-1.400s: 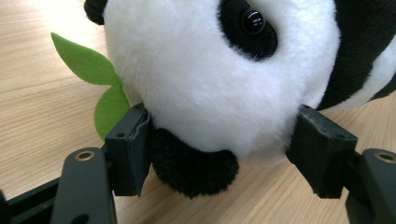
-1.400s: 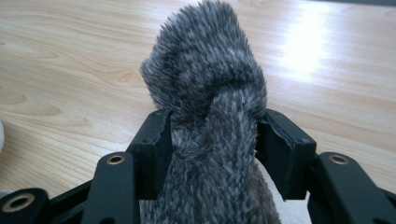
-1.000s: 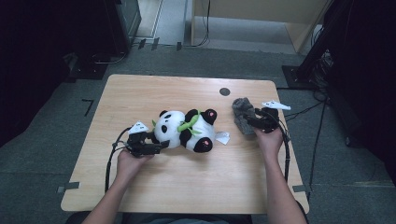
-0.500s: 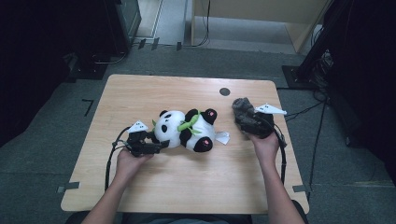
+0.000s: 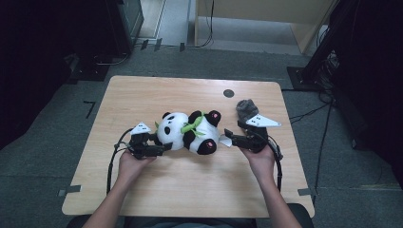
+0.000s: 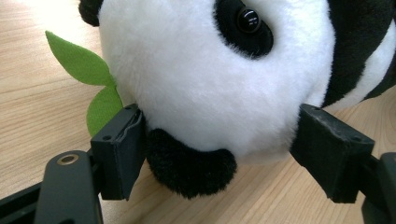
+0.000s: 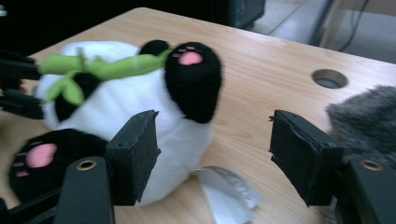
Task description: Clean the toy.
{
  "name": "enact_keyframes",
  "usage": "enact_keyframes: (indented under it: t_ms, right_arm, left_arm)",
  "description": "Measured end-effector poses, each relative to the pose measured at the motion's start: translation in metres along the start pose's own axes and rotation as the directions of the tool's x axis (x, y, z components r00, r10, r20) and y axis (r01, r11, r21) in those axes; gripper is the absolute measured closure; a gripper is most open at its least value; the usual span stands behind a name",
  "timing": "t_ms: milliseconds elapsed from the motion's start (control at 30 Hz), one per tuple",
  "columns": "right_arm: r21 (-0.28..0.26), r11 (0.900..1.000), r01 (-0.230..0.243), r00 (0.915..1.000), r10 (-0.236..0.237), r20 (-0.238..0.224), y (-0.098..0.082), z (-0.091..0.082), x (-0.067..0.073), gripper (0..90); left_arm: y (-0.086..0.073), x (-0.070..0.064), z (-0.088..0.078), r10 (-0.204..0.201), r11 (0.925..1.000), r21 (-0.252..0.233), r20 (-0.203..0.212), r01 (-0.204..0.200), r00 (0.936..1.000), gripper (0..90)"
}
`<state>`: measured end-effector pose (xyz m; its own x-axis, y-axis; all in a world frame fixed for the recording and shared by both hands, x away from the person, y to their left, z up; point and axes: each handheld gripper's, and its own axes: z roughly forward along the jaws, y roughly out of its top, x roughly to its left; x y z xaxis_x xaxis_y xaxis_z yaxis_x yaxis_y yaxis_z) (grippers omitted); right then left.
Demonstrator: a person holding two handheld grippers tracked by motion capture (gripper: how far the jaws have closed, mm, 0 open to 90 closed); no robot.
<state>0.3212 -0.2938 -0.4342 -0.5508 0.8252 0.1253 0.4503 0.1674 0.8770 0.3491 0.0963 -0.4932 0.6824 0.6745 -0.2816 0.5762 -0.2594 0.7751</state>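
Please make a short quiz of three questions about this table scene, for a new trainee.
1. True or false: the left gripper has its jaws on either side of the panda's head.
2. What lies on the table beside the right gripper, away from the plush panda? A) a grey furry toy B) a red cup C) a book
3. Fill in: the panda holds a green ____ stalk.

Key:
1. True; the head sits between both jaws.
2. A, the grey furry toy.
3. Bamboo.
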Motion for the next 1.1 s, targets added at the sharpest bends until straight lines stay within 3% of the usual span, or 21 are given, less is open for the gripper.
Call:
enact_keyframes:
  t_ms: [133, 300, 467, 800, 967, 1100]
  right_arm:
    - [0.003, 1.000, 0.018, 0.9994, -0.018, -0.030, 0.000, 0.000, 0.014, 30.0]
    - [-0.018, 1.000, 0.000, 0.9977, -0.001, -0.067, 0.003, -0.001, 0.028, 15.2]
    - [0.027, 0.998, 0.053, 0.9917, -0.050, -0.119, 0.003, 0.007, 0.043, 4.7]
    - [0.075, 0.987, 0.142, 0.9759, -0.127, -0.178, -0.009, 0.034, 0.049, 2.0]
    - [0.061, 0.988, 0.143, 0.9756, -0.131, -0.177, -0.013, 0.054, 0.050, 1.7]
    - [0.063, 0.980, 0.187, 0.9716, -0.175, -0.159, -0.017, 0.069, 0.053, 0.0]
  left_arm:
    - [0.000, 0.000, 0.000, -0.001, 1.0000, -0.007, -0.004, 0.001, 1.0000, 22.2]
    - [0.002, 0.000, -0.002, -0.011, 0.9998, -0.017, -0.004, 0.011, 0.9999, 23.5]
    - [0.004, 0.000, -0.002, -0.018, 0.9994, -0.029, -0.002, 0.018, 0.9998, 24.2]
    - [0.008, 0.001, -0.001, -0.036, 0.9991, -0.021, 0.008, 0.036, 0.9993, 22.7]
    - [0.010, 0.002, 0.000, -0.038, 0.9990, -0.022, 0.007, 0.038, 0.9992, 20.8]
    - [0.012, 0.003, 0.001, -0.051, 0.9982, -0.030, 0.017, 0.052, 0.9985, 20.8]
